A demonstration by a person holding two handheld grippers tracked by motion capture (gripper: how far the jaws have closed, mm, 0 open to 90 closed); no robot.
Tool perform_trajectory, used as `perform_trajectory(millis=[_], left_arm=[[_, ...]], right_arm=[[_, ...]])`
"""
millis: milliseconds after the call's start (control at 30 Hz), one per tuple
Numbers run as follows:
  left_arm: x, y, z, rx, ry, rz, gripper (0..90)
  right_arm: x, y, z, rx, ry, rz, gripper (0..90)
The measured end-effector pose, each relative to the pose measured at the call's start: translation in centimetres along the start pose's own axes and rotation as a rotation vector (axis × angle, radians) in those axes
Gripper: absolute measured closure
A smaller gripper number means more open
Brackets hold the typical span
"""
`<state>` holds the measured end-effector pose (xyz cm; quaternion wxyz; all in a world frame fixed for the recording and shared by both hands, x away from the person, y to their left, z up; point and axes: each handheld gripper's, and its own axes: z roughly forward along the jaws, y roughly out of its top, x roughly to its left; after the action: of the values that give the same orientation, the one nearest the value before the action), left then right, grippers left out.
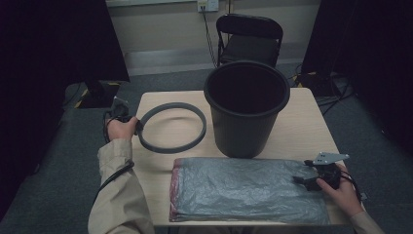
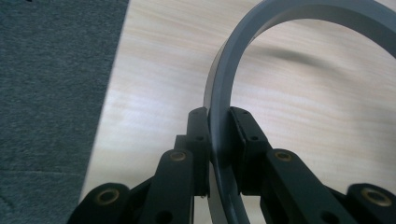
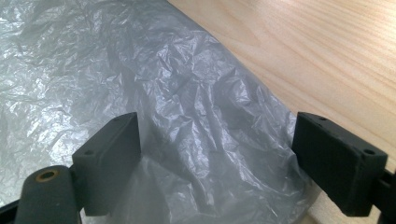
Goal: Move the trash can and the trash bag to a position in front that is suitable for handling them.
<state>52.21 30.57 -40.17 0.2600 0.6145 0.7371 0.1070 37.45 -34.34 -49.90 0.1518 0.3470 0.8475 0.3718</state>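
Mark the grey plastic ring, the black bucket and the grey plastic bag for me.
grey plastic ring (image 1: pixel 195 141): high view, near right arc.
black bucket (image 1: pixel 243 131): high view, front wall.
grey plastic bag (image 1: pixel 243 190): high view, centre of sheet.

One overhead camera and two gripper-mounted cameras cover one table (image 1: pixel 302 122).

The high view looks forward and down from the person's side, far enough back to take in the whole table, the bin (image 1: pixel 246 107) near its far edge and a chair (image 1: pixel 249 36) beyond. The left gripper view sits close above the table's left edge, looking along its own jaws at the ring (image 2: pixel 224 93) they pinch, with carpet (image 2: pixel 51 93) beside the table; the high view shares that ring (image 1: pixel 170 127) and edge. The right gripper view looks from very near, low over the bag (image 3: pixel 140 84) at the table's near right, a patch the high view also shows (image 1: pixel 243 187).
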Motion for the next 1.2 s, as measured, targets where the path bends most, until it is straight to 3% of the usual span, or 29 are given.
perform_trajectory(millis=[267,367,500,567,600,633,700,800,867,1200], left_arm=[[-0.3,0.5,3.1,0.005,0.016,-0.005,77.9],[-0.2,0.3,3.6,0.004,0.013,-0.004,76.6],[-0.2,-0.4,3.8,0.011,0.023,0.031,75.9],[-0.1,-0.9,3.7,-0.008,0.005,0.046,72.5],[-0.1,-1.1,3.6,-0.034,0.002,0.059,53.9],[0.0,-1.4,3.5,-0.053,-0.005,0.083,53.9],[0.1,-2.0,3.2,-0.073,-0.024,0.113,42.0],[-0.3,-3.0,2.2,-0.115,-0.052,0.17,31.4],[-0.8,-3.8,1.5,-0.146,-0.092,0.204,27.6],[-2.7,-7.3,-0.6,-0.151,-0.21,0.302,23.5]], right_arm=[[0.0,0.0,0.0,0.0,0.0,-0.001,14.9],[0.0,0.0,0.0,0.0,0.0,0.0,14.9],[0.0,0.0,0.0,0.0,0.0,-0.001,14.9],[0.0,0.0,0.0,0.0,0.0,0.0,14.9],[0.0,0.0,0.0,0.0,0.0,0.0,14.9],[0.0,0.0,0.0,0.0,0.0,0.0,14.9],[0.0,0.0,0.0,-0.001,-0.001,-0.001,14.9],[0.0,0.0,0.0,0.0,0.0,0.0,14.9],[0.0,0.0,0.0,0.0,0.0,0.0,14.9],[0.2,0.5,0.5,0.0,0.017,-0.016,14.6]])
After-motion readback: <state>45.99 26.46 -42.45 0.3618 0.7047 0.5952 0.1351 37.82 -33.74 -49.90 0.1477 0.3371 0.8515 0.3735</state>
